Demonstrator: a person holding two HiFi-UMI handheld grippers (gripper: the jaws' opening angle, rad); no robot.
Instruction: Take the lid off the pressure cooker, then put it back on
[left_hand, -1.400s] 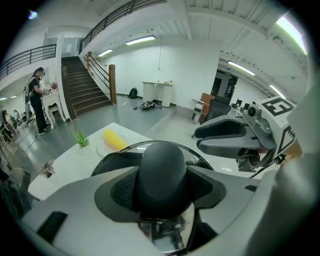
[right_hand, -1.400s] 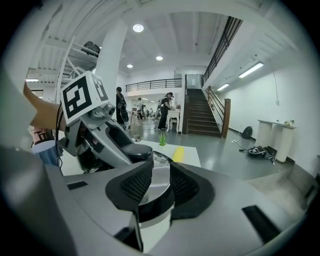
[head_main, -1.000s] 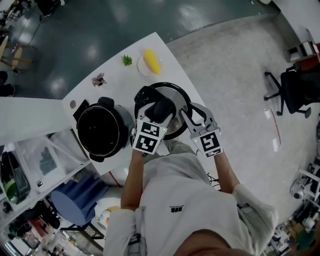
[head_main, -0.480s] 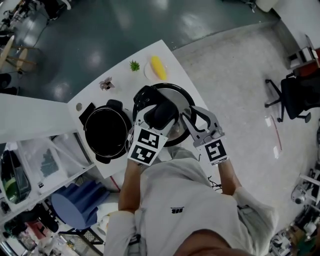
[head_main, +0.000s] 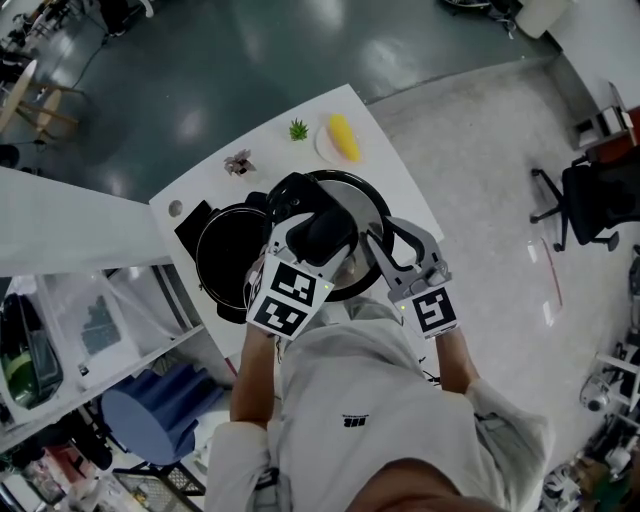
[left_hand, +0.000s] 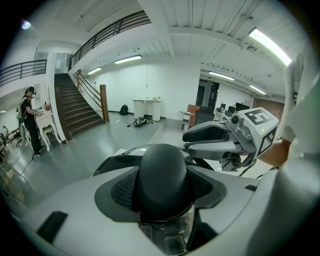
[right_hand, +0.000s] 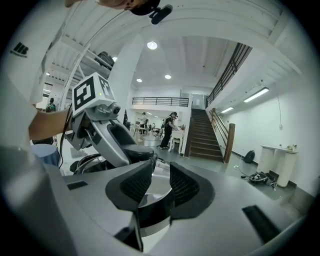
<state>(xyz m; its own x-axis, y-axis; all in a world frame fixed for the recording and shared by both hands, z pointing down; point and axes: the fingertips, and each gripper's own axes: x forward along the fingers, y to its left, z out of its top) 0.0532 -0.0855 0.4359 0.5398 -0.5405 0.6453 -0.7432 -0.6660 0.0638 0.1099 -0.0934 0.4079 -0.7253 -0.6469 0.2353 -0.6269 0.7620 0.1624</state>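
The steel lid (head_main: 352, 205) hangs above the white table (head_main: 205, 190), carried by both grippers. My left gripper (head_main: 322, 232) is shut on the lid's black knob (left_hand: 162, 180), which fills the space between its pads. My right gripper (head_main: 373, 248) is shut on the lid's near rim (right_hand: 152, 195); the steel edge runs between its ribbed pads (right_hand: 184, 186). The open black cooker pot (head_main: 228, 262) stands on the table at the left, its right rim hidden under the lid and the left gripper. The right gripper (left_hand: 220, 140) shows across the lid in the left gripper view.
At the table's far end lie a yellow item on a small plate (head_main: 342, 137), a little green plant (head_main: 298, 129) and a dried flower (head_main: 239, 162). Shelves with clutter (head_main: 90, 330) stand left of the table. An office chair (head_main: 590, 195) is on the floor at the right.
Both grippers have lifted the lid and carried it left; it now overlaps the pot's right rim in the head view. Neither grip has changed.
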